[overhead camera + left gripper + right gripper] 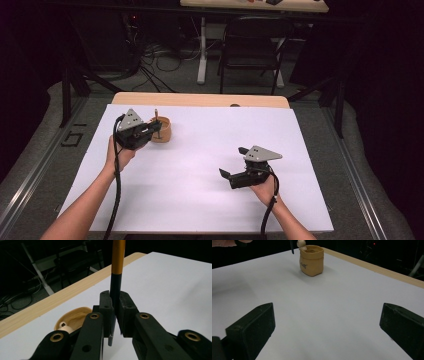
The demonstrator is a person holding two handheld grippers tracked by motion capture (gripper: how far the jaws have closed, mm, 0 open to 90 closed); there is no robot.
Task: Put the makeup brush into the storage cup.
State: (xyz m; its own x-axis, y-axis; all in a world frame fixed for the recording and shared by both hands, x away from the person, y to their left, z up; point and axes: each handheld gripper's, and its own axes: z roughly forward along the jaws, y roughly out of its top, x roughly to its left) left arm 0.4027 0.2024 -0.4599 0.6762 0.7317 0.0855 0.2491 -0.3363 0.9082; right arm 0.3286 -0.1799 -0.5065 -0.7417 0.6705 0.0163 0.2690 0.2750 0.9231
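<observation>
The work in hand looks like putting a pen into a small holder, and it is well along but not finished. The left tongs (156,127) are clamped on a pen (116,277), dark in its lower shaft and orange-gold higher up, held upright between the pads; in the left gripper view its dark tip pokes out below the pads. The tan sack-shaped cup (311,260) stands near the far left of the white counter (210,150), upright, with a small cream figure (300,243) at its rim. In the high view the left tongs sit just beside the cup on its near-left side, the pen's top standing up above them. In the right gripper view the pen's dark tip (291,248) hangs just left of the cup's mouth, above the rim level and apart from it, so the pen is not yet inside.

The right tongs (235,162) stand wide apart with nothing between them, low over the bare counter at the near right, well apart from the cup; their pads (252,327) frame only white surface. They seem to have no part in the step at hand.

Done, by my reading: the pen is picked up and brought to the cup. Left: shift it over the opening, lower it in, and let go. The cup is light-looking and could tip if the pen catches its rim
</observation>
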